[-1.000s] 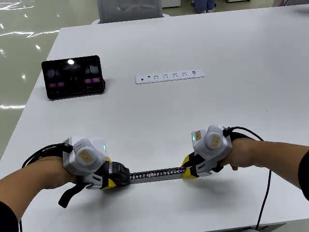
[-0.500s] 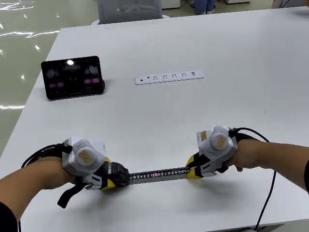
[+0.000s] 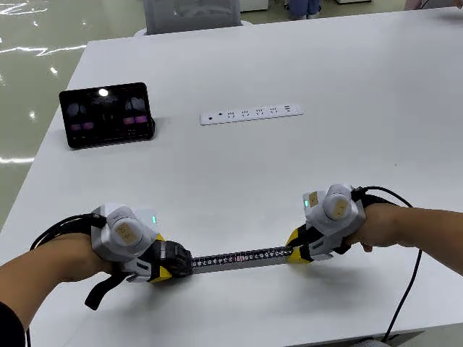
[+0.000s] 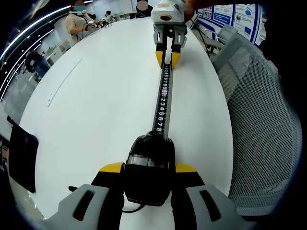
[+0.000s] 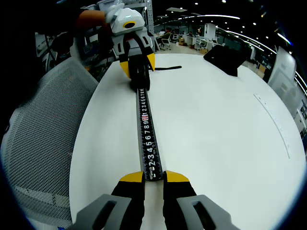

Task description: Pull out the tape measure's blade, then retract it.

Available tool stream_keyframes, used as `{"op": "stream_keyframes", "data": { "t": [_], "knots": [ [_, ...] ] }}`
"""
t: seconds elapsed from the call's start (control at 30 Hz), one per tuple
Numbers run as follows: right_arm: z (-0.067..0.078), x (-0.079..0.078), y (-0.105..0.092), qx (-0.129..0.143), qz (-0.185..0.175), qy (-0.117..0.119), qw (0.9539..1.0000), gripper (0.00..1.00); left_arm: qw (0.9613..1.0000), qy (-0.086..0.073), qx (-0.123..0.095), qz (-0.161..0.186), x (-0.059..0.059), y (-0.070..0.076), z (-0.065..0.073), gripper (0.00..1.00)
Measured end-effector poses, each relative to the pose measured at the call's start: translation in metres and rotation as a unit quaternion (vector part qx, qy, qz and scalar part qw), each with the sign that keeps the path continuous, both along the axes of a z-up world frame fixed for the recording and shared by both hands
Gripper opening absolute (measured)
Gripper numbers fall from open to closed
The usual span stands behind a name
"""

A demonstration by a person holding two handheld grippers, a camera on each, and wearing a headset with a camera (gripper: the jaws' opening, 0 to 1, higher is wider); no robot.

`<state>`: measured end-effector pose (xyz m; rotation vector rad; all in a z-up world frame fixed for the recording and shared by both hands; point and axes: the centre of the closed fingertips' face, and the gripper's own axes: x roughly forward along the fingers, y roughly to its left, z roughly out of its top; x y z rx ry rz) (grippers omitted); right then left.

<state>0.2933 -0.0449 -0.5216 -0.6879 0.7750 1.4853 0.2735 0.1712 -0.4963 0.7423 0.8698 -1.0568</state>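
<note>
The tape measure's case [image 4: 148, 172] is clenched between the jaws of the left gripper [image 3: 168, 263] at the near edge of the white table [image 3: 304, 166]. It is well short of the power strip [image 3: 251, 113] and off to its left. The tip of the blade [image 5: 145, 129] is pinched by the right gripper [image 5: 153, 178], whose yellow-tipped jaws are closed on the blade's end. This gripper is also held well nearer the person than the power strip, about level with its right end.

Compared with the views of a second and half a second ago, the right gripper is found further to the right against the power strip's right end. The left gripper and the case are kept at much the same place against the strip's left end. A small shift of the whole head view is noted too, so part of the difference is owed to the camera. Even so, the stretch of blade between the grippers is plainly longer, and more printed numbers are exposed. The blade is held straight and low over the table, running roughly the same way as the power strip, and no sag or twist can be made out.

The pull-out step is therefore judged to be under way, and retraction is not yet begun. For that step, the blade is best guided back towards the case and not simply released, since a freed blade could snap back and whip
</note>
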Motion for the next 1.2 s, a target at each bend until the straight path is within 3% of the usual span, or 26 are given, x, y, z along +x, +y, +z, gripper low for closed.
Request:
{"op": "stream_keyframes", "data": {
  "t": [1.2],
  "knots": [
    [-0.003,0.004,-0.03,-0.005,-0.021,0.002,0.9998,0.1,1.0,0.0,0.001,0.0,0.0,0.0,0.0,0.31]
  ]
}}
